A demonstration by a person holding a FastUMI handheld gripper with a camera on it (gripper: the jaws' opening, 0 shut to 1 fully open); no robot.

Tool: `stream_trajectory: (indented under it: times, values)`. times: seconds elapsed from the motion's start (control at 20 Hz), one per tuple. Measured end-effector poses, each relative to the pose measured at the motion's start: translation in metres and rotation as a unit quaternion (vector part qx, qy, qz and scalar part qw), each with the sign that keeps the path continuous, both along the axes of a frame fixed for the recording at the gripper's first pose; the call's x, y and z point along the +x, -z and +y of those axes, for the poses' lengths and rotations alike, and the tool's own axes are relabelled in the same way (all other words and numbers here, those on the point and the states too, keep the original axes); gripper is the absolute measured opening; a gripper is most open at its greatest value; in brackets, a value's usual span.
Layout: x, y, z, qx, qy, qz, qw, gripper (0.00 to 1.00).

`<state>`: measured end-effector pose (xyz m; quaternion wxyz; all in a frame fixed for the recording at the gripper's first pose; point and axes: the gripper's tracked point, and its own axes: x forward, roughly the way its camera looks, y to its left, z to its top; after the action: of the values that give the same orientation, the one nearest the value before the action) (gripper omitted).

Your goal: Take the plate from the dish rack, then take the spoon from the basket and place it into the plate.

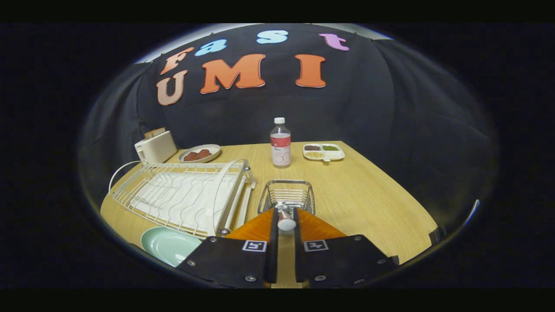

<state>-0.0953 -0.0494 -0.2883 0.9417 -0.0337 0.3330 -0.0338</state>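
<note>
My gripper [285, 216] is shut on the spoon [285, 220], whose handle end shows between both fingertips. It hangs just above the near rim of the wire basket [286, 195], which stands on the wooden table right ahead of the fingers. The pale green plate [167, 245] lies flat on the table to the left of the fingers, in front of the white dish rack [186, 195]. The rack holds no dishes.
A water bottle [280, 143] stands beyond the basket. A white divided tray [323, 152] of beans lies to its right. A toaster [155, 146] and a plate of food [199, 153] sit behind the rack. The table's right edge [390, 190] runs beside black cloth.
</note>
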Motion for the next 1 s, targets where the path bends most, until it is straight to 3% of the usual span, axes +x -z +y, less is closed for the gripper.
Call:
stream_trajectory:
  times: [0.05, 0.25, 0.6, 1.0]
  values:
    - [0.000, 0.000, 0.000, 0.001, 0.000, 0.005, 1.000, 0.14]
    - [0.001, -0.014, 0.005, 0.008, 0.003, 0.009, 1.000, 0.13]
    - [-0.005, -0.067, 0.012, -0.018, -0.026, -0.006, 0.999, 0.12]
    - [-0.029, -0.122, 0.039, 0.032, -0.064, -0.016, 0.997, 0.11]
